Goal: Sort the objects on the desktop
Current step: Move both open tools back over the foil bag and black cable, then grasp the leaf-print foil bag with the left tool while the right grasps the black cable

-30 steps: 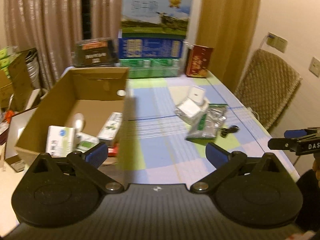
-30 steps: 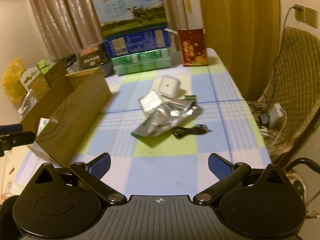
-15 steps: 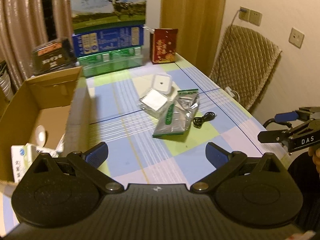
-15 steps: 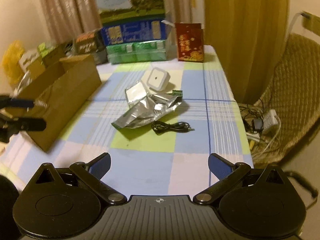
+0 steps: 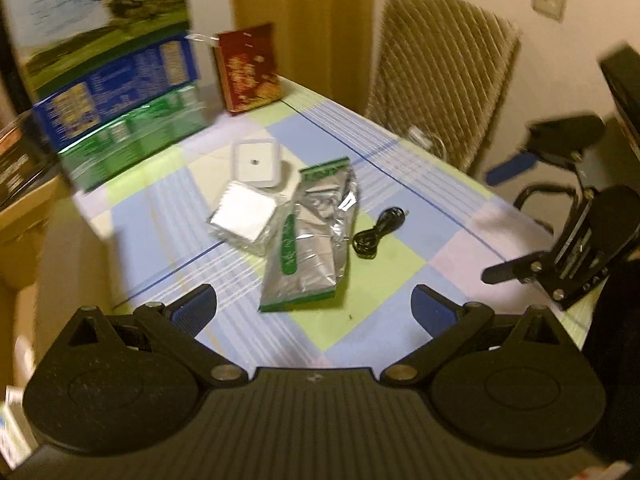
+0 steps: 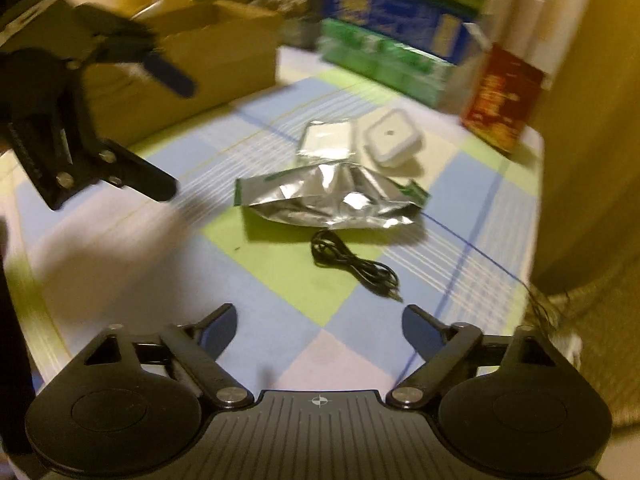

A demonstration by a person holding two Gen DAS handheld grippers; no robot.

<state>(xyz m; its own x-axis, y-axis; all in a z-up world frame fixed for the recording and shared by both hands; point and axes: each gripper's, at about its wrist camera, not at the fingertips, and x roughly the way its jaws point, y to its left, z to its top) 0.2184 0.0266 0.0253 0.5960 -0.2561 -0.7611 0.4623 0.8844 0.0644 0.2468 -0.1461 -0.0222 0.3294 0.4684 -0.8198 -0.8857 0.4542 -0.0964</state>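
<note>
A crumpled silver foil pouch (image 5: 310, 240) (image 6: 332, 196) with green trim lies mid-table on the checked cloth. Beside it are a coiled black cable (image 5: 376, 232) (image 6: 352, 266), a white square device (image 5: 256, 164) (image 6: 392, 138) and a white packet in clear wrap (image 5: 242, 216) (image 6: 326, 140). My left gripper (image 5: 314, 308) (image 6: 176, 136) is open and empty, hovering just short of the pouch. The jaws of my right gripper (image 6: 320, 320) (image 5: 500, 220) are closing with nothing between them, a little short of the cable.
An open cardboard box (image 6: 208, 56) stands at the table's left. Stacked blue and green cartons (image 5: 120, 120) and a red box (image 5: 250, 68) line the far edge. A wicker chair (image 5: 440, 72) stands off the right edge of the table.
Both views have swung and dropped toward the pile in the middle. The cardboard box has slid almost out of the left view. The right jaws have narrowed a little.
</note>
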